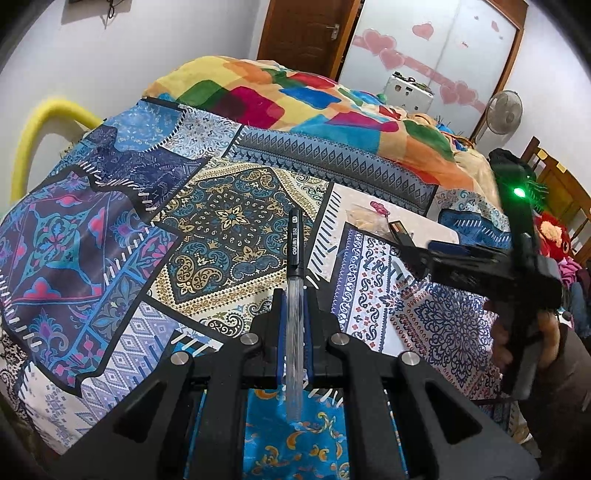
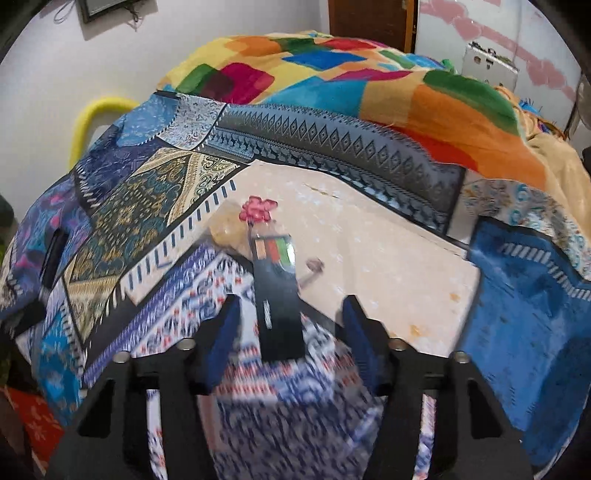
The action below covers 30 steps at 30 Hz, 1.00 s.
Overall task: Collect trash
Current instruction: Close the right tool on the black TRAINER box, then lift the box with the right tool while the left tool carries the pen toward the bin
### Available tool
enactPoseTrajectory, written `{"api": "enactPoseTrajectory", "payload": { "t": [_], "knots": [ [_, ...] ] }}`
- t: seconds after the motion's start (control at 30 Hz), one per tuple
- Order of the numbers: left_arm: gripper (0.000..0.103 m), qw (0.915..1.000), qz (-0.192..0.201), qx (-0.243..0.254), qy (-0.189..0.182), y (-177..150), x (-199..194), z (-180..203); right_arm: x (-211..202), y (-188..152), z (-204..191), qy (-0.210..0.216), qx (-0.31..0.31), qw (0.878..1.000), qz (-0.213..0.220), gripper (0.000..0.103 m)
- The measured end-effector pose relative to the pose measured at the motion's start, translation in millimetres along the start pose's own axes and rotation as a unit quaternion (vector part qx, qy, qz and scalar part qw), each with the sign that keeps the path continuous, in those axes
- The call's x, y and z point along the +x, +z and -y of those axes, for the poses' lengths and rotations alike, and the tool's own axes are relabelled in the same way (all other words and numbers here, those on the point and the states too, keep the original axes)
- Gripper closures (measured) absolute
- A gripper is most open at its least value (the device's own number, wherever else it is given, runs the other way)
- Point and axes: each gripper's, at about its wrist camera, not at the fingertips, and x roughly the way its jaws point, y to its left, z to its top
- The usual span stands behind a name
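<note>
My left gripper (image 1: 294, 295) is shut on a pen (image 1: 295, 254) with a black cap and clear barrel, held above the patterned bedspread (image 1: 147, 240). My right gripper (image 2: 291, 317) is open over the bed, its jaws either side of a black box (image 2: 277, 299) with coloured squares at its far end. It also shows in the left wrist view (image 1: 402, 236), with my right gripper (image 1: 410, 254) reaching toward it from the right. Beyond the box lie a crumpled clear wrapper (image 2: 231, 229) and a pink flower-shaped piece (image 2: 256, 209).
A colourful blanket (image 1: 295, 99) is heaped at the far side of the bed. A yellow padded rail (image 1: 33, 136) stands at the left. A fan (image 1: 504, 112), a wooden chair (image 1: 557, 184) and a door (image 1: 306, 33) are behind and to the right.
</note>
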Motion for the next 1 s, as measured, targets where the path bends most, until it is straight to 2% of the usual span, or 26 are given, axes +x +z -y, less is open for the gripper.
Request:
{"api": "enactPoseTrajectory", "payload": {
  "t": [0.07,0.13,0.33,0.47,0.73,1.0],
  "knots": [
    [0.096,1.0,-0.001,0.004,0.001,-0.2,-0.3,1.6,2.6,-1.4,-3.7,-0.002,0.001,1.0,0.006,0.063],
    [0.096,1.0,-0.002,0.007,0.004,-0.4,-1.1,3.7,3.8,-2.4,-9.7,0.0,-0.014,1.0,0.008,0.08],
    [0.096,0.9999,0.003,0.01,0.001,2.2,-11.1,9.7,-5.3,-12.0,-9.7,-0.009,-0.017,1.0,0.01,0.08],
    [0.096,0.9998,0.012,0.011,-0.006,5.8,-28.8,18.1,-31.3,-17.0,-5.0,-0.017,0.002,1.0,0.022,0.08],
    [0.096,0.9988,0.043,0.021,-0.013,12.7,-85.1,41.4,-122.0,-26.1,-17.3,-0.012,0.01,0.997,0.079,0.08],
    [0.096,0.9951,0.09,0.036,-0.017,11.5,-177.7,65.9,-218.9,-38.2,-50.3,0.013,0.002,0.99,0.142,0.08]
  ]
}}
